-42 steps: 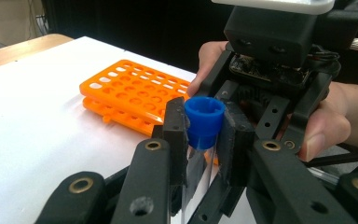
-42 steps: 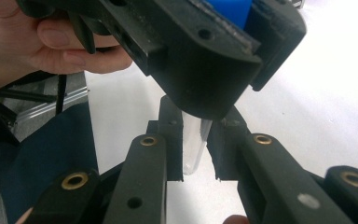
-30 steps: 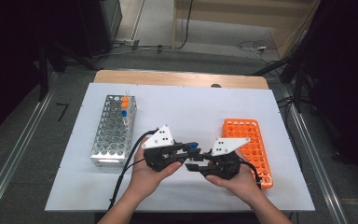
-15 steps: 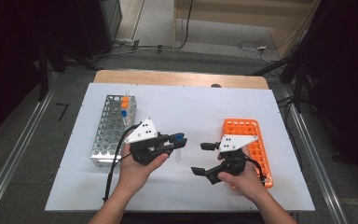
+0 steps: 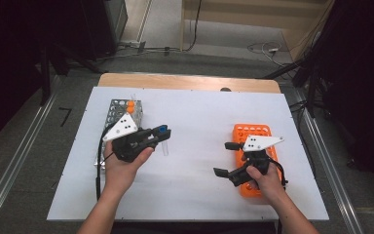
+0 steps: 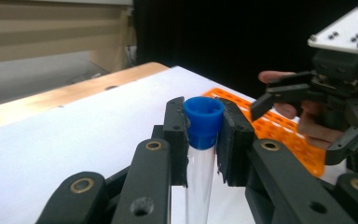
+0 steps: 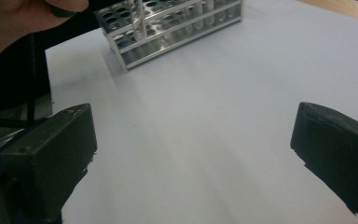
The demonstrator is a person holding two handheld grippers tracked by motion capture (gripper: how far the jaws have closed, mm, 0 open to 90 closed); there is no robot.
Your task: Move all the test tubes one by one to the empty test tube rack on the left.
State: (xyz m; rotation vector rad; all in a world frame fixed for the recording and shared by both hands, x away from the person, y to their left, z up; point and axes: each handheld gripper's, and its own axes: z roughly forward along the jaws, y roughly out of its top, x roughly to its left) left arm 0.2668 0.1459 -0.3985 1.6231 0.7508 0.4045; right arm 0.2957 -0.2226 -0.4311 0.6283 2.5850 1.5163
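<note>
High view: a person's left gripper [image 5: 163, 136] pinches a clear glass test tube with a blue screw cap [image 5: 164, 141] over the white table covering [image 5: 195, 122], just right of the silvery metal tube rack [image 5: 119, 108] that carries a few orange-capped tubes at its far end. The tube's long axis seems to run from the cap towards the person, though it is small and pale here, so its tilt is hard to call. The right gripper [image 5: 226, 158] hangs well apart, over the near-left edge of the orange plastic tube rack [image 5: 253, 132], its jaws spread wide and holding nothing; they have just been opening. The metal rack lies to the left of the held tube and is plainly the nearer of the two racks.

Left gripper view: the two black jaws are pressed on the blue cap [image 6: 203, 120] from either side, and the clear tube body drops straight down between them. Beyond, the other hand's gripper stands open above the orange rack [image 6: 279, 135].

Right gripper view: both jaws stand far apart over bare white covering with nothing between them. The metal rack [image 7: 168, 32] shows at the top, and the left hand [image 7: 23, 23] in the upper left corner.
</note>
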